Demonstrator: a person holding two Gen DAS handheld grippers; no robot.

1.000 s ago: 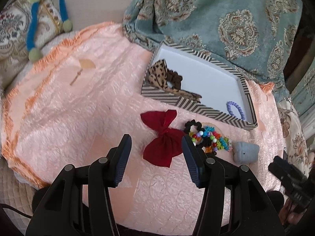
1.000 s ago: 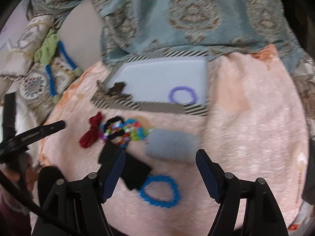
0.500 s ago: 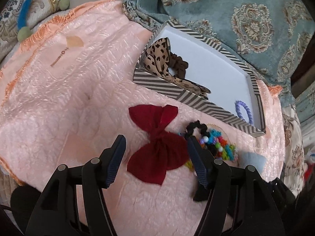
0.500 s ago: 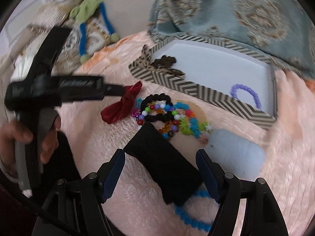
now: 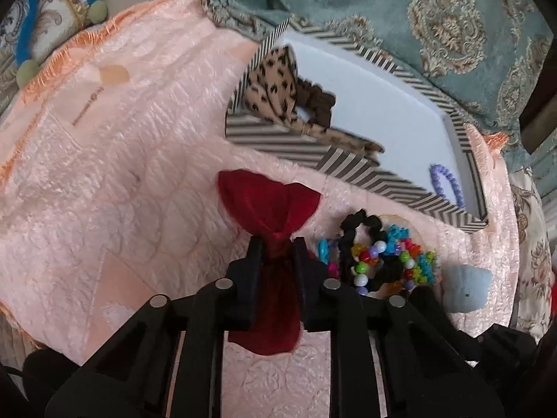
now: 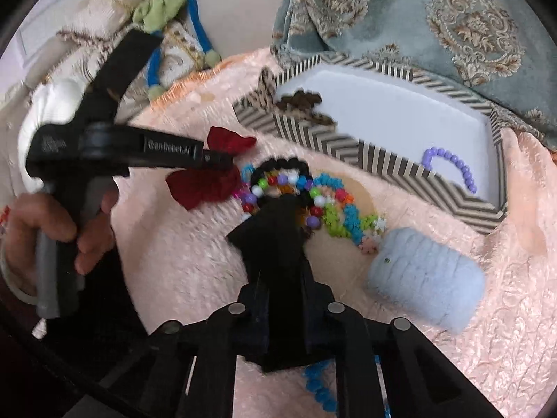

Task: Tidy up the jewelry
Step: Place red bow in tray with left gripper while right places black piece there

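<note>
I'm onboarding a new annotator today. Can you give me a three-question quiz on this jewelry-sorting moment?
1. True or false: the left gripper is shut on the knot of the red bow.
2. Which lies inside the striped tray? A) lilac bead bracelet B) grey-blue fuzzy pouch C) bright blue bead bracelet
3. Fill in: the right gripper is shut on a ____ piece of fabric.

Key
1. True.
2. A; the pouch and the blue bracelet lie on the pink blanket.
3. Black: the black fabric piece.
</note>
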